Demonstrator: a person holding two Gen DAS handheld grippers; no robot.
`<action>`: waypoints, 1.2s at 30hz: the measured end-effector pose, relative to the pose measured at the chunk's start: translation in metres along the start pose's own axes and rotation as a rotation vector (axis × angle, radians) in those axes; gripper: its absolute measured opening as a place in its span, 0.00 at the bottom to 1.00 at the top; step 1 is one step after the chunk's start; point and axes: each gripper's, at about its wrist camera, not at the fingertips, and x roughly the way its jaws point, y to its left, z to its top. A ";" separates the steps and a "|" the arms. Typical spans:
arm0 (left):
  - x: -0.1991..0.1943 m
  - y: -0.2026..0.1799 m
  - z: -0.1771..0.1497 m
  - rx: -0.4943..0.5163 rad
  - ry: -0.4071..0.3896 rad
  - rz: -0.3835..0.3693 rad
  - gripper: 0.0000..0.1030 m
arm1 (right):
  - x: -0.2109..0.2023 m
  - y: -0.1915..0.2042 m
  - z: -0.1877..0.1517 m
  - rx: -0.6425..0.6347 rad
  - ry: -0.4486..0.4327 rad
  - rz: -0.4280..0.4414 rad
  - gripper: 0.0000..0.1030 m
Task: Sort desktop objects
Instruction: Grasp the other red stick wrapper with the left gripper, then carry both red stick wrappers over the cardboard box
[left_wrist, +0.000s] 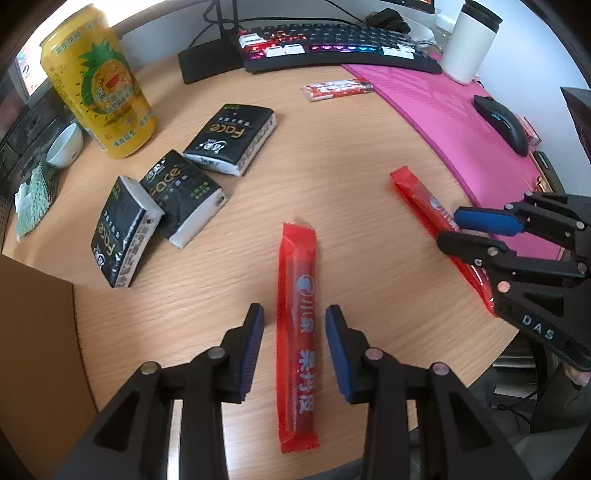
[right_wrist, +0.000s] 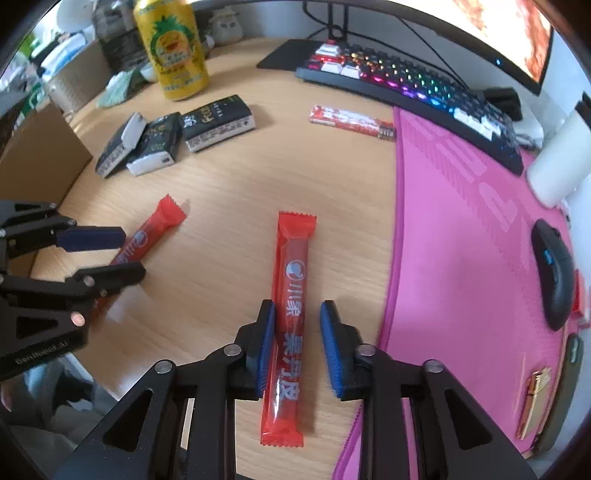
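While both my pairs of jaws stand apart and nothing is clamped yet, the slips I fear are plain. My left gripper (left_wrist: 294, 314) straddles the left red stick (left_wrist: 297, 280), with bare desk showing on either side of it. My right gripper (right_wrist: 297, 304) straddles the right red stick (right_wrist: 293, 258), one pad at its edge and the other just clear. Closing could pinch only the slick wrapper seam, so a stick may squirt out or swing. Just outside my right jaws runs the pink mat (right_wrist: 461, 240), whose edge might snag a pad. Ahead of my left jaws lie the tissue packs (left_wrist: 229, 140), with the yellow can (left_wrist: 99, 85) beyond; my grippers work close together and could bump.
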 end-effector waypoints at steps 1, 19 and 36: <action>0.000 -0.001 0.001 0.004 -0.004 -0.008 0.19 | 0.000 0.000 0.001 0.001 -0.001 -0.008 0.13; -0.085 0.037 -0.013 -0.023 -0.132 -0.114 0.15 | -0.070 0.045 0.037 -0.169 -0.099 0.199 0.14; -0.211 0.186 -0.093 -0.301 -0.387 -0.033 0.16 | -0.109 0.257 0.130 -0.551 -0.181 0.373 0.14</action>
